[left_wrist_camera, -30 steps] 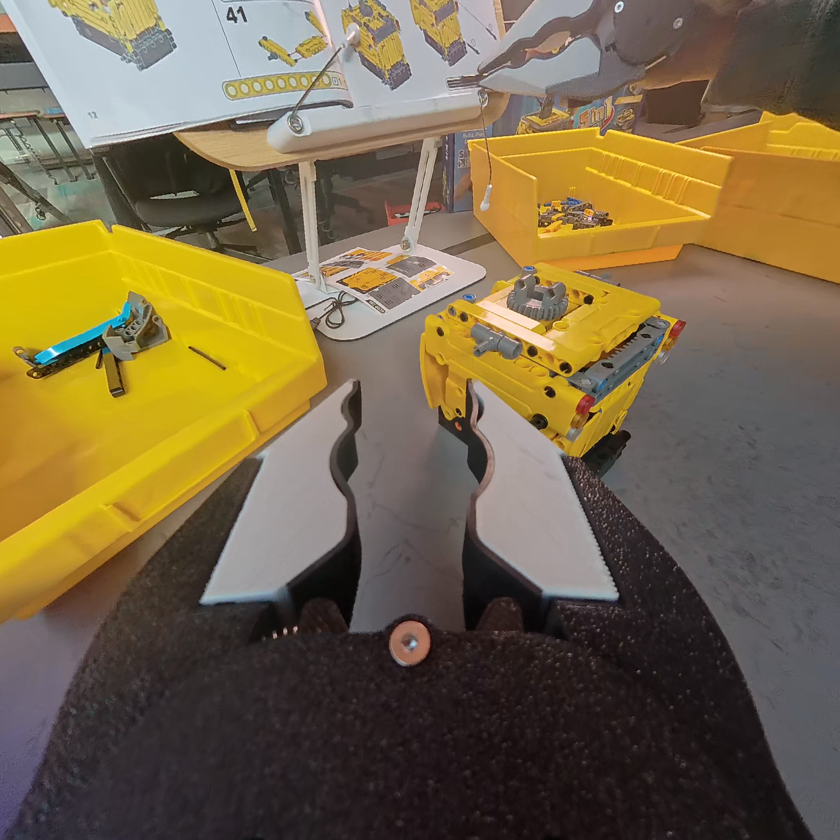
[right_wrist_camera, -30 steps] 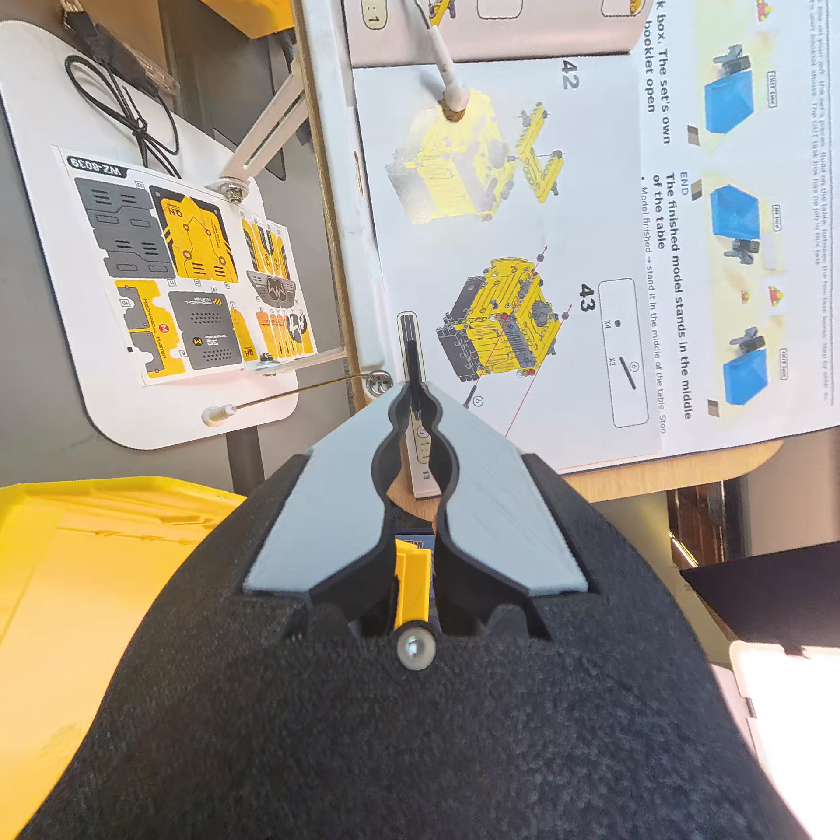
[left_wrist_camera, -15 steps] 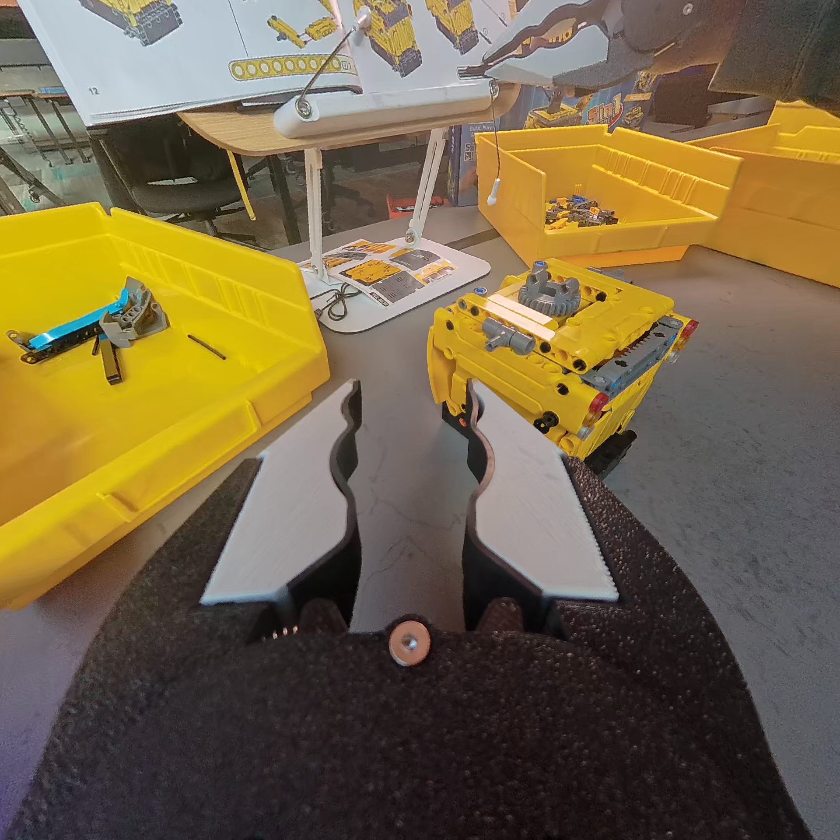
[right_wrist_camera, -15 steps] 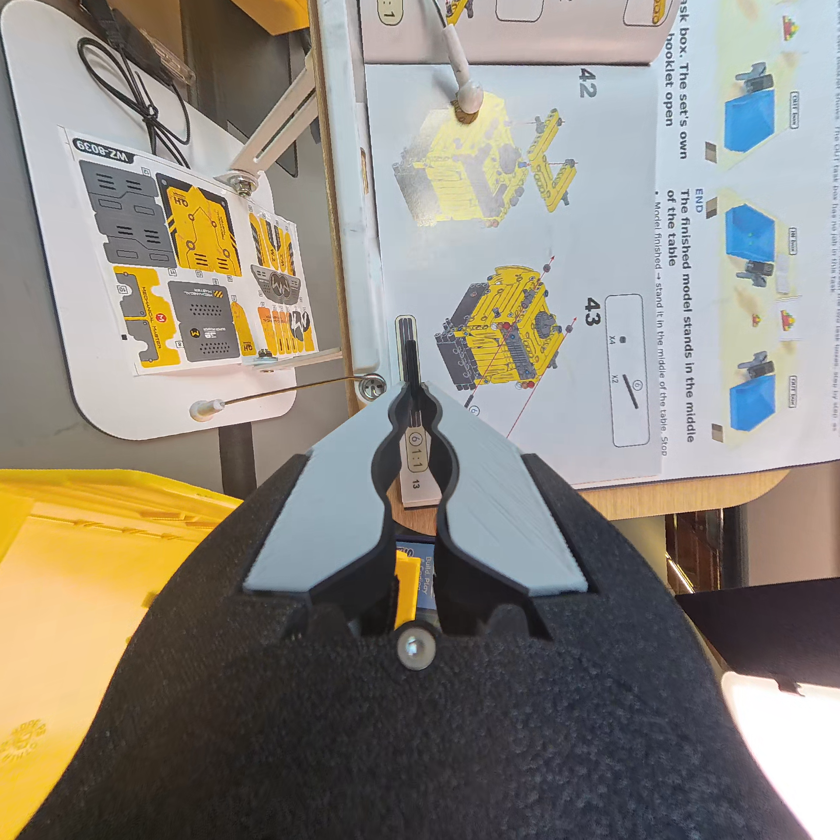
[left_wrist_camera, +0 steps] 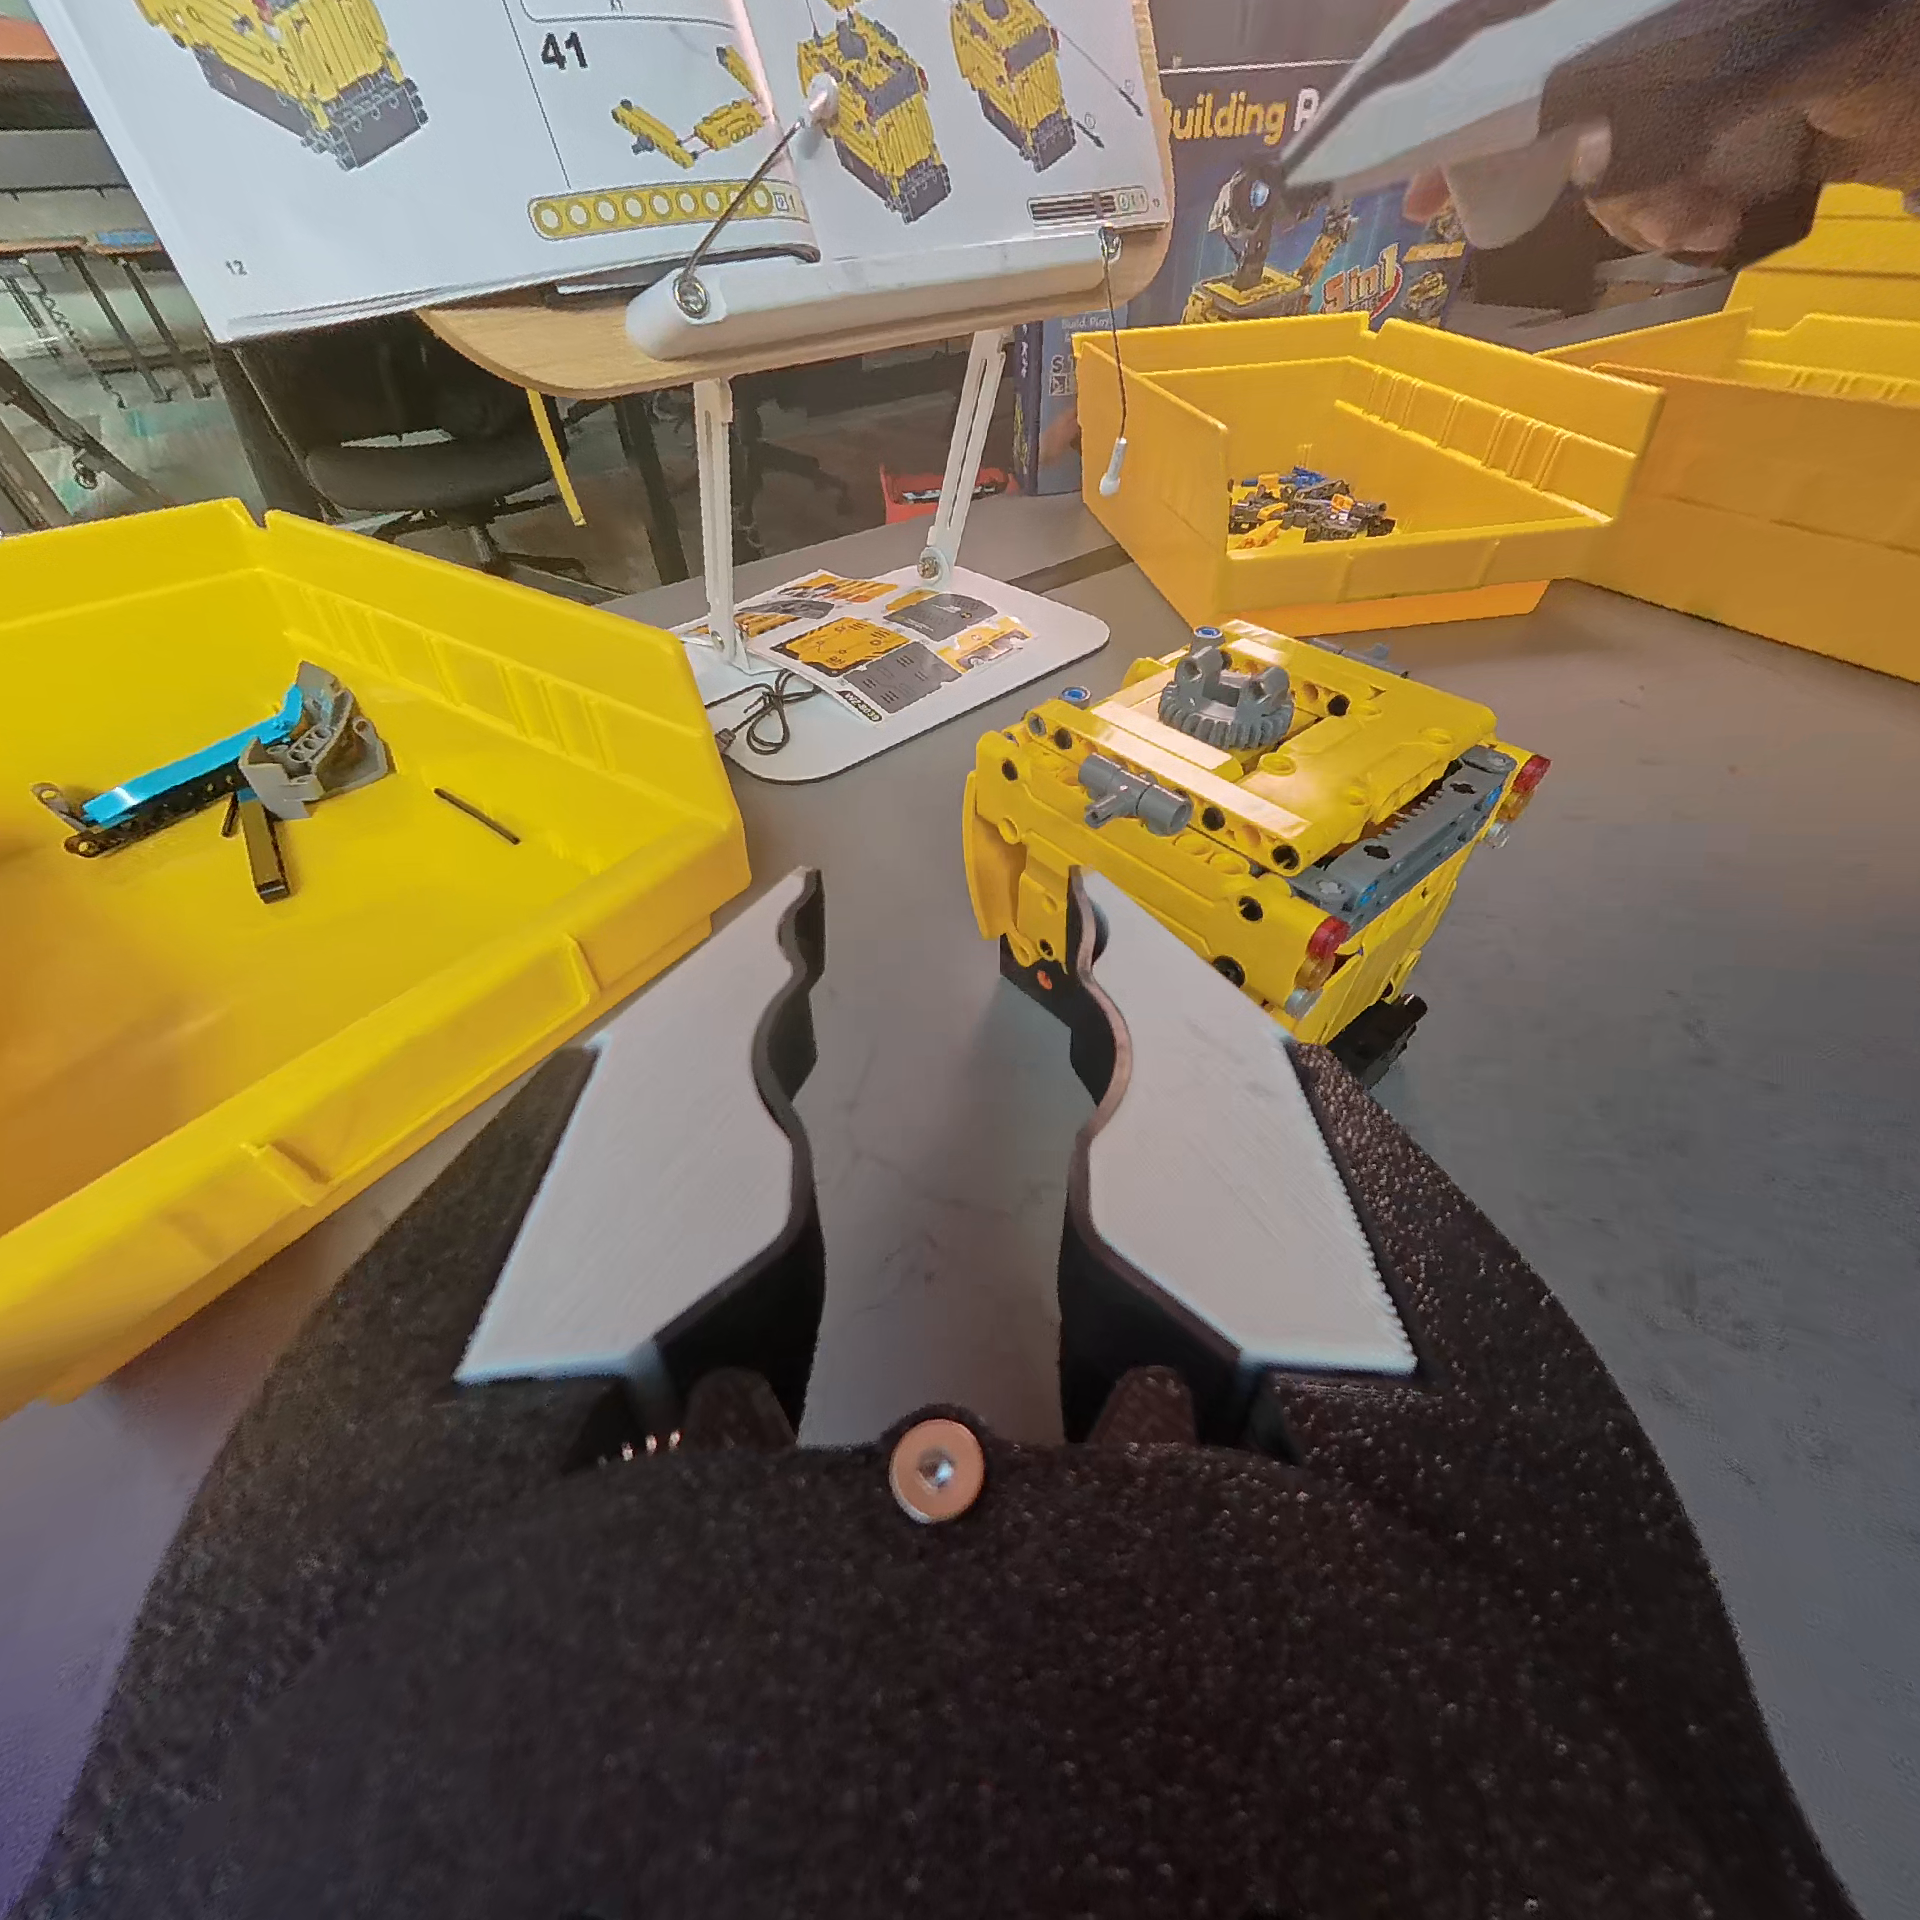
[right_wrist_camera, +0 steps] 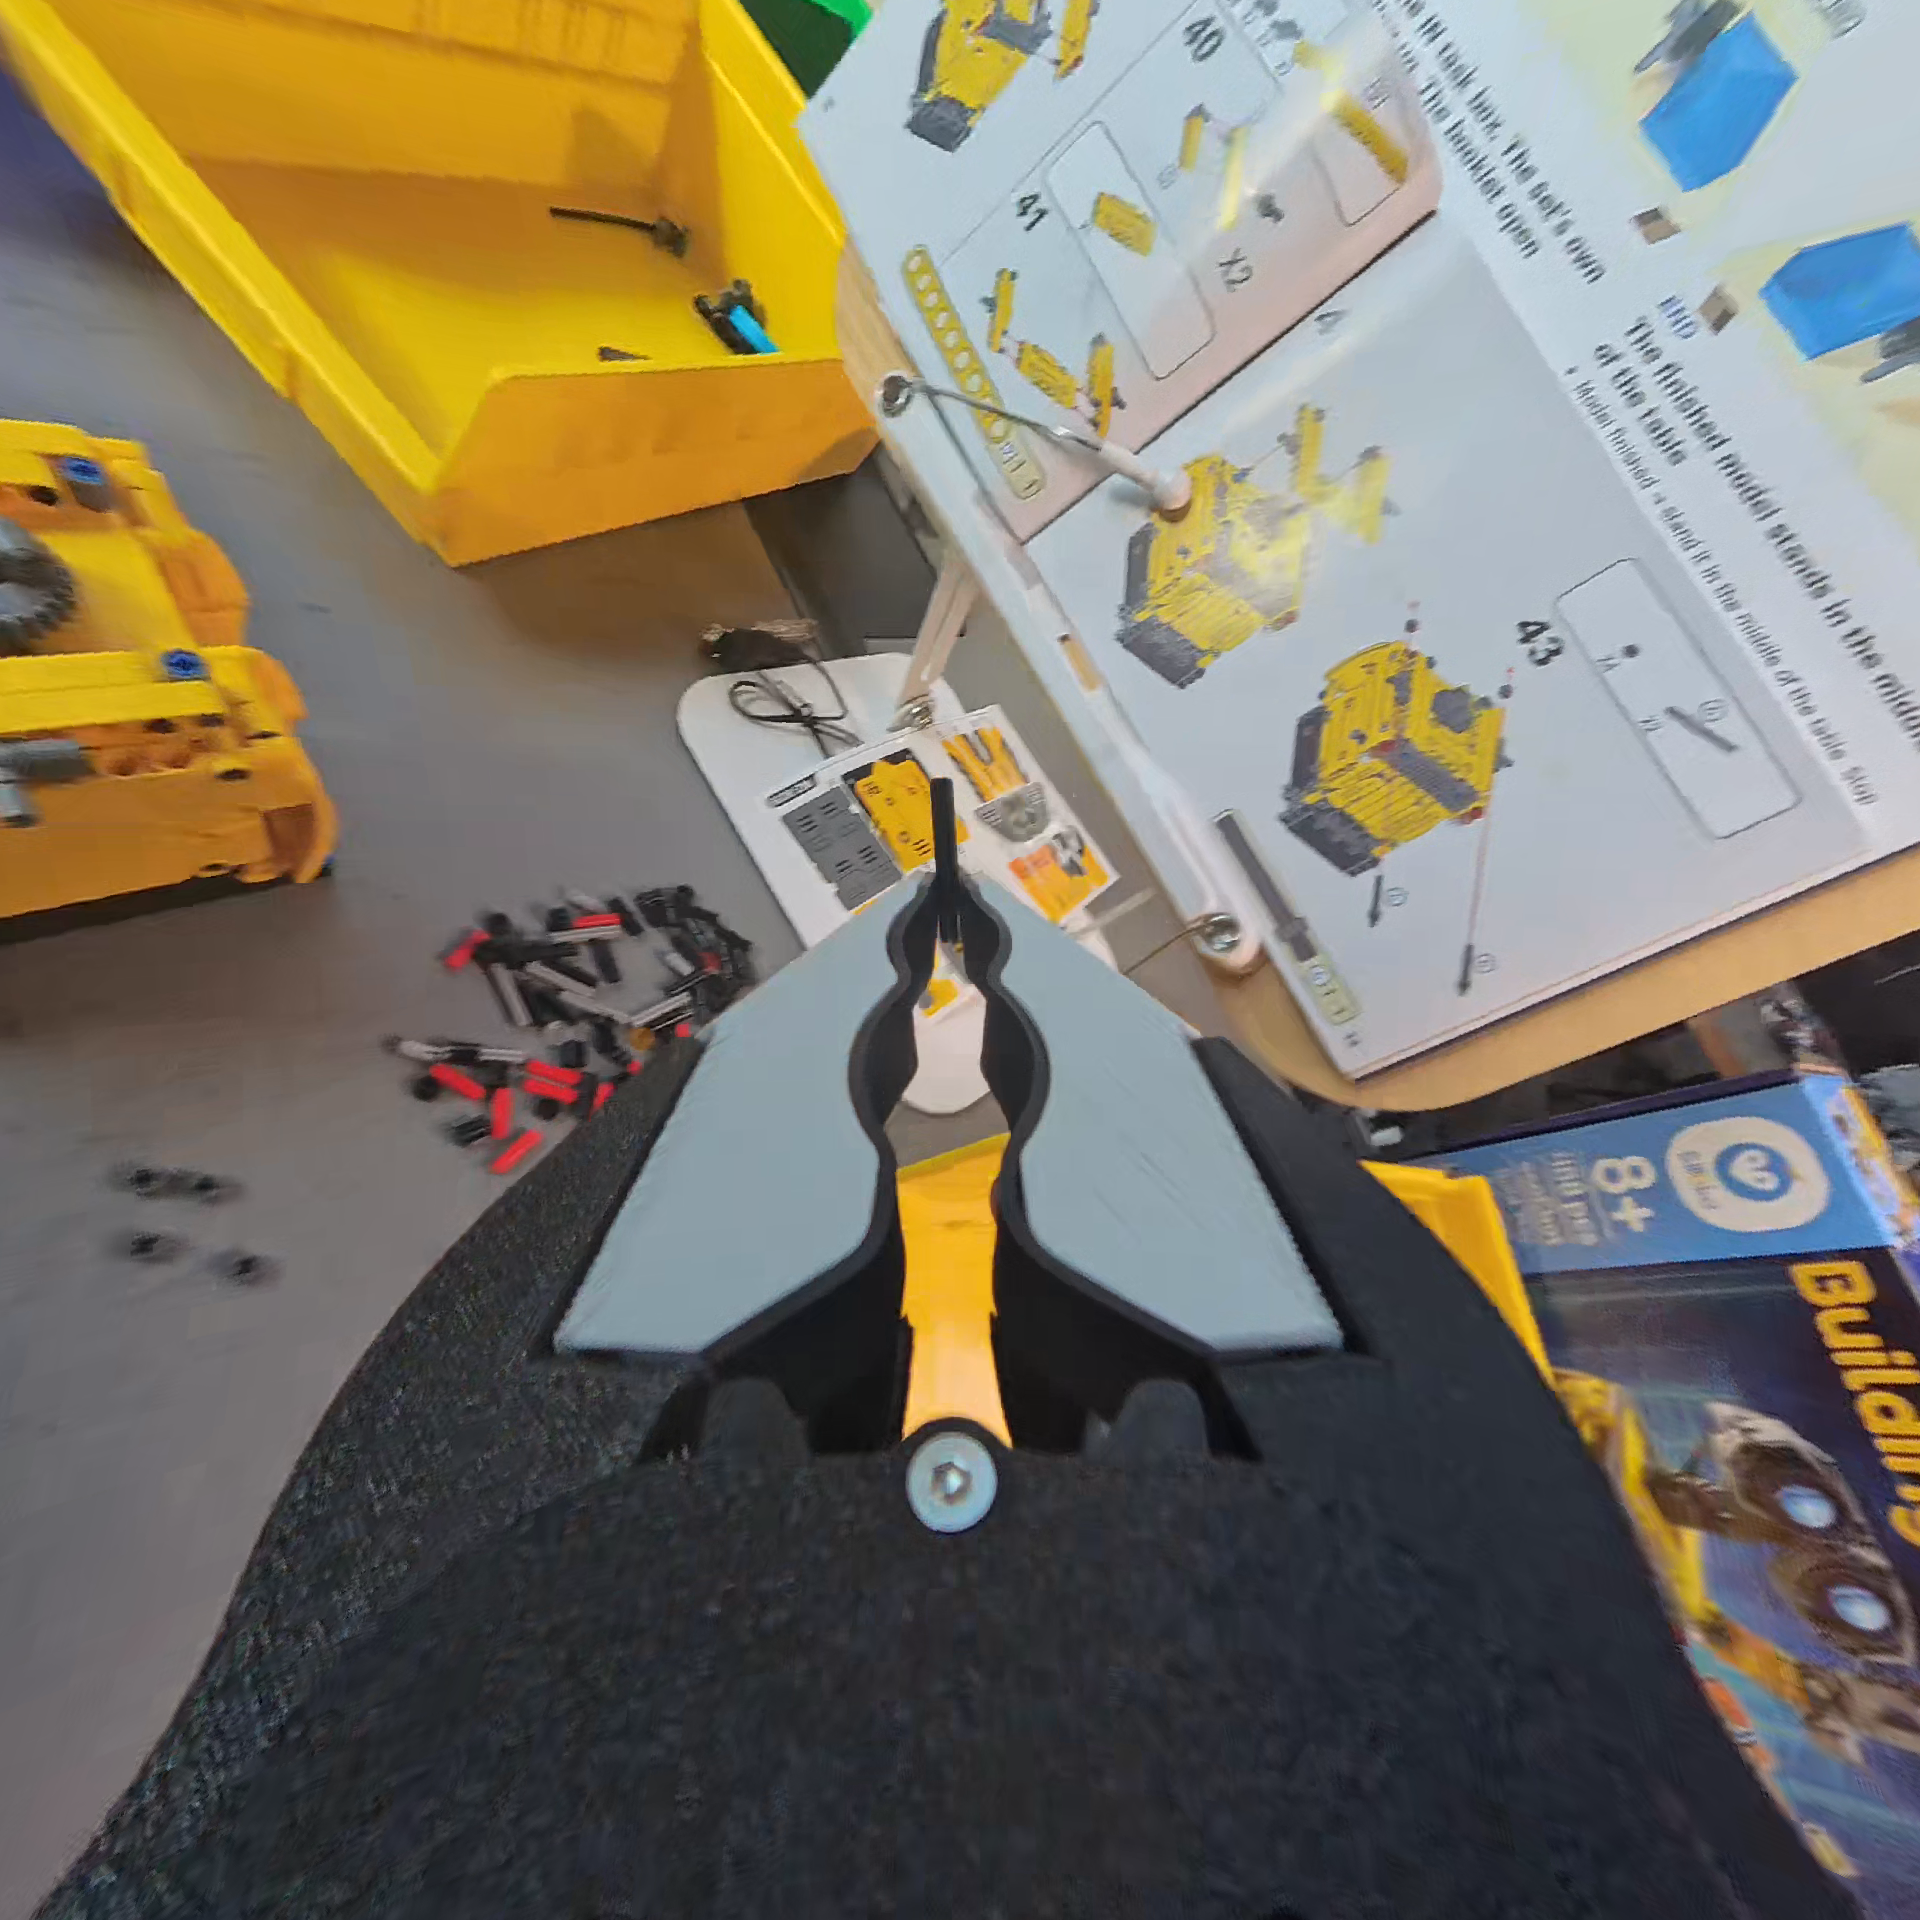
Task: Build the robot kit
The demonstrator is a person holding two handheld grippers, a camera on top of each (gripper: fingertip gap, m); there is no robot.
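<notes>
Down low, our left tool (left_wrist_camera: 940,904) hangs with its jaws wide and nothing between them, over the grey bench (left_wrist_camera: 1662,1039). Its right fingertip sits just beside the yellow brick vehicle (left_wrist_camera: 1236,810); a yellow bin (left_wrist_camera: 582,935) lies to its left. Our right tool (right_wrist_camera: 943,902) is pinched onto a thin black axle (right_wrist_camera: 941,847), ahead of it the instruction booklet (right_wrist_camera: 1455,623), loose pins (right_wrist_camera: 582,997) to its left.

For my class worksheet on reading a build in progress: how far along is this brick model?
Done: the yellow model stands largely built on the table. In hand: the right gripper pinches a thin black rod; the left gripper is open beside the model. Left: loose pins still lie unused.
</notes>
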